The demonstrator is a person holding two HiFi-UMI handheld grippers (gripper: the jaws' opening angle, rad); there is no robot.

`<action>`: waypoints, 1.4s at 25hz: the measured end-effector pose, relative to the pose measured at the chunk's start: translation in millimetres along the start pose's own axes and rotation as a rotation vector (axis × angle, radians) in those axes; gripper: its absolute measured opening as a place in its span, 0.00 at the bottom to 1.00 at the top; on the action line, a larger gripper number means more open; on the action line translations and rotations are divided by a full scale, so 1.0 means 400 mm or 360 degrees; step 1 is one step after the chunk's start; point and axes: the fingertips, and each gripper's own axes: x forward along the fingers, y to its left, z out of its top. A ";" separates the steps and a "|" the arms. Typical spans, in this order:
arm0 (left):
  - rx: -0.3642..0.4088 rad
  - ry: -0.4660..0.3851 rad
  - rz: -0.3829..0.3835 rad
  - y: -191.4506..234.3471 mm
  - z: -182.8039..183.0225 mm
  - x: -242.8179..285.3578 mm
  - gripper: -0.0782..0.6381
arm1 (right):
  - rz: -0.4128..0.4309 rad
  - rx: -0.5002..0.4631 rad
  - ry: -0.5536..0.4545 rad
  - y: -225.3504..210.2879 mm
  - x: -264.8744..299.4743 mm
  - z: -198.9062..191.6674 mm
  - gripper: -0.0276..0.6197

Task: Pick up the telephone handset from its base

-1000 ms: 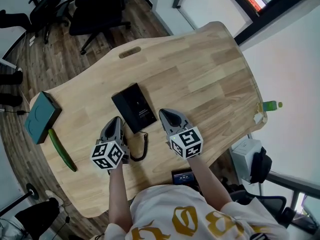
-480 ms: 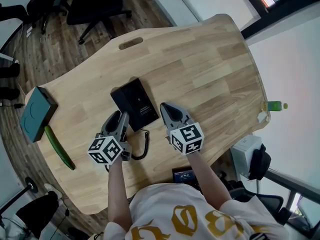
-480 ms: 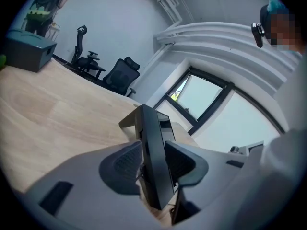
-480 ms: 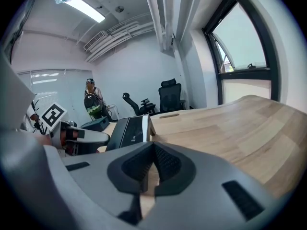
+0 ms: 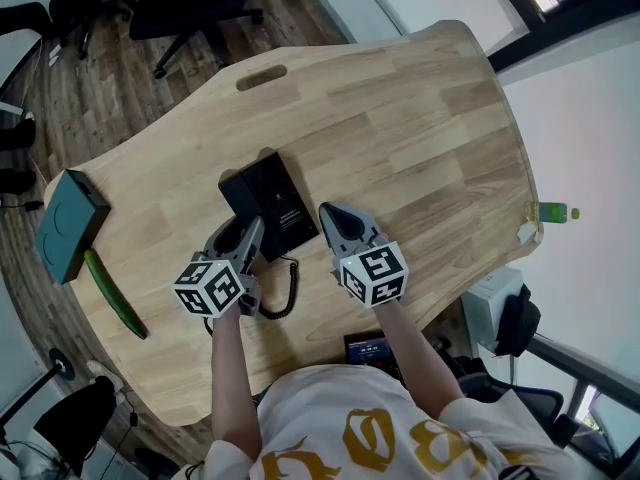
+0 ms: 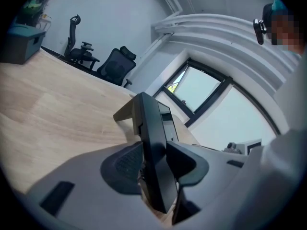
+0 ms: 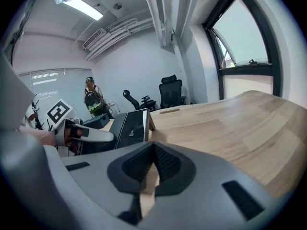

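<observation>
- telephone (image 5: 268,203): black
- table (image 5: 420,118): light wood grain
- box (image 5: 65,223), left edge: teal
- cucumber (image 5: 113,293): green
- bottle (image 5: 548,211), right edge: green
- shirt (image 5: 370,428): white, gold print

Pale wooden table (image 5: 400,118) on dark plank floor (image 5: 100,78), black office chairs (image 5: 195,8), dark-framed windows (image 7: 242,37), ceiling strip light (image 7: 88,8).

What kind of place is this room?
Most likely an office: black swivel chairs on the wood floor, a desk telephone on a large wooden table, and tall windows.
</observation>
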 end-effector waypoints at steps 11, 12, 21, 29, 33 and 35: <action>0.0056 -0.0079 -0.0007 -0.014 0.008 -0.016 0.27 | -0.0021 0.0004 0.0030 -0.007 -0.023 -0.011 0.05; 0.0041 -0.0082 -0.0015 -0.013 0.008 -0.017 0.26 | -0.0022 0.0005 0.0026 -0.007 -0.024 -0.009 0.05; 0.0040 -0.0103 -0.0096 -0.034 0.015 -0.027 0.24 | -0.0008 -0.0004 0.0009 0.008 -0.029 0.000 0.05; -0.0008 -0.0114 -0.0170 -0.056 0.019 -0.034 0.22 | 0.0017 -0.0013 -0.0008 0.029 -0.049 0.018 0.05; -0.0057 -0.0128 -0.0194 -0.062 0.013 -0.039 0.21 | 0.0024 -0.0038 -0.0018 0.047 -0.065 0.027 0.05; -0.0090 -0.0140 -0.0211 -0.068 0.014 -0.044 0.21 | 0.0027 -0.0053 -0.0033 0.055 -0.074 0.037 0.05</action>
